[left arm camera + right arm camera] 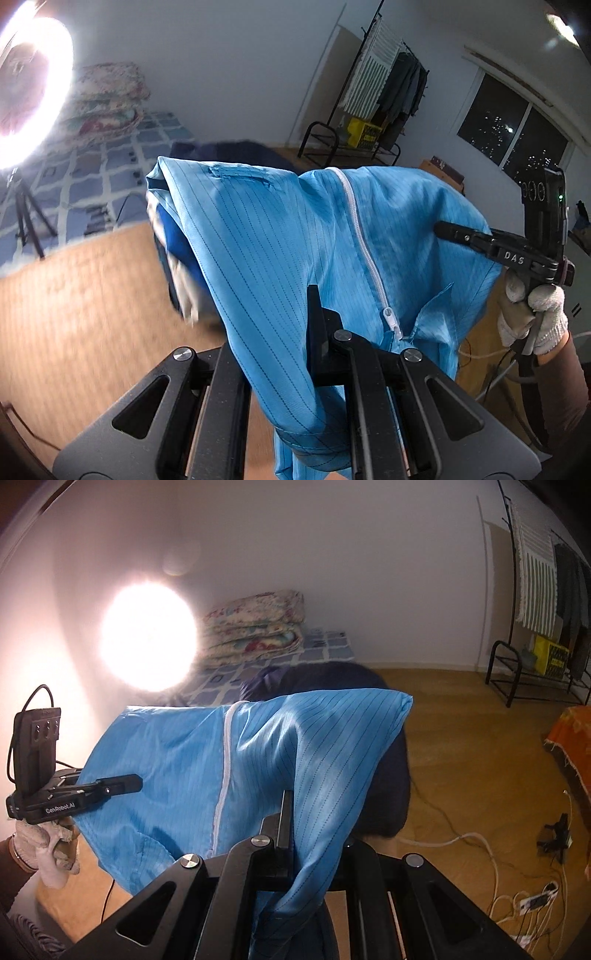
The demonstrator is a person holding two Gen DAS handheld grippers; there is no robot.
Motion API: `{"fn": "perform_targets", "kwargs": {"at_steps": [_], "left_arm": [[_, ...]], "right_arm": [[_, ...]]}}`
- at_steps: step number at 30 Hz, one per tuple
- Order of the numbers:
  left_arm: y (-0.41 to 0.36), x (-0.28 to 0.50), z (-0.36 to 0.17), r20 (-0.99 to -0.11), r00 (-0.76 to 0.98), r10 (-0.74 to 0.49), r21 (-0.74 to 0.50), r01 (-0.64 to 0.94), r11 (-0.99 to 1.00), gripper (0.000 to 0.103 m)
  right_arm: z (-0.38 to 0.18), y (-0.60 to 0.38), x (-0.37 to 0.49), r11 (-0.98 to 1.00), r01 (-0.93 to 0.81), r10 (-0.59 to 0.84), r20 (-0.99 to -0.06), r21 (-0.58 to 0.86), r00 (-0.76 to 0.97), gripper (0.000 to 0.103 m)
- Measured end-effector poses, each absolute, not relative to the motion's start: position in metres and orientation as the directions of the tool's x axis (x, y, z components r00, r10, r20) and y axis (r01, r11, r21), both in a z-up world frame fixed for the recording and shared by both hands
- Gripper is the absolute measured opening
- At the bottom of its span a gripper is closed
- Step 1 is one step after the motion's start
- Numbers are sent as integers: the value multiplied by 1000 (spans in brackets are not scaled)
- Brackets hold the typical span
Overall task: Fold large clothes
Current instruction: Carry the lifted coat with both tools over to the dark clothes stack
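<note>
Room background, largest first: wood floor (pixel 461 738) under and beyond both grippers. Bed with blue checked cover (pixel 110 173) ahead-left of the left gripper; folded floral quilts (pixel 255 627) stacked on it at the far end, straight ahead of the right gripper. Clothes rack (pixel 391 85) with hanging garments far ahead-right of both, yellow box (pixel 364 134) at its foot. Dark window (pixel 513 129) far right of the left gripper. Ring light (pixel 33 88) on tripod, up-left of the left gripper, glare blows out detail. Cables and a power strip (pixel 532 901) on the floor, right of the right gripper.

Task item: light blue pinstriped garment (pixel 266 236) with white zipper (pixel 364 236), held up off the floor, stretched between the two grippers and draping down over both. A dark garment (pixel 332 675) lies behind it; what it rests on I can't tell.

Left gripper (pixel 314 295): fingers pressed together, pinching a fold of the blue fabric, just left of the zipper pull. In the right wrist view it is at far left (pixel 136 782), tips against the cloth edge, gloved hand (pixel 51 845) below.

Right gripper (pixel 287 805): fingers pressed together, pinching blue fabric right of the zipper. In the left wrist view it's at far right (pixel 443 229), tip on the cloth, white-gloved hand (pixel 535 314) on the handle.
</note>
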State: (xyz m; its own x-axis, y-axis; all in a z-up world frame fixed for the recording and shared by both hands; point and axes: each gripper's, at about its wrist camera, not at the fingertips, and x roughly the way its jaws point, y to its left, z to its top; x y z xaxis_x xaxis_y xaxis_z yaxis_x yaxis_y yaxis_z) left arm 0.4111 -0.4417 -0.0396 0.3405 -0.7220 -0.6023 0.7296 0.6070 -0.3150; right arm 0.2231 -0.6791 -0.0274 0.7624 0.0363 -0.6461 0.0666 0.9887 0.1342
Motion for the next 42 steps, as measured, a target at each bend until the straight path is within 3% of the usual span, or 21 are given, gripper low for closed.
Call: {"fn": "perform_targets", "kwargs": {"at_steps": [18,34,37,38,42], "left_arm": [[-492,569,-21,-545,443,-712,-283,702,654,5],[-521,626,-91,-610,439,-660,-271,667,694,5],[-520,629,-99,-614,445,-652,-259,667,699,7],[-519,630,-101,-614,445,-651,-260,665,700,7],[-513,635,-110,-627,459,-630,-258,640,723,24]], "right_arm": [[-14,-735,394,989,94,-6,-604,114,797,4],[-92,-775,474,988,134,-38,-707,81,706,5],[-101,-776,479,988,139,-51,-719,63,693,10],[-104,-777,481,988,149,-68,-723,49,688,19],[-114,-783,487,983,184,-132,-742,-12,657,33]]}}
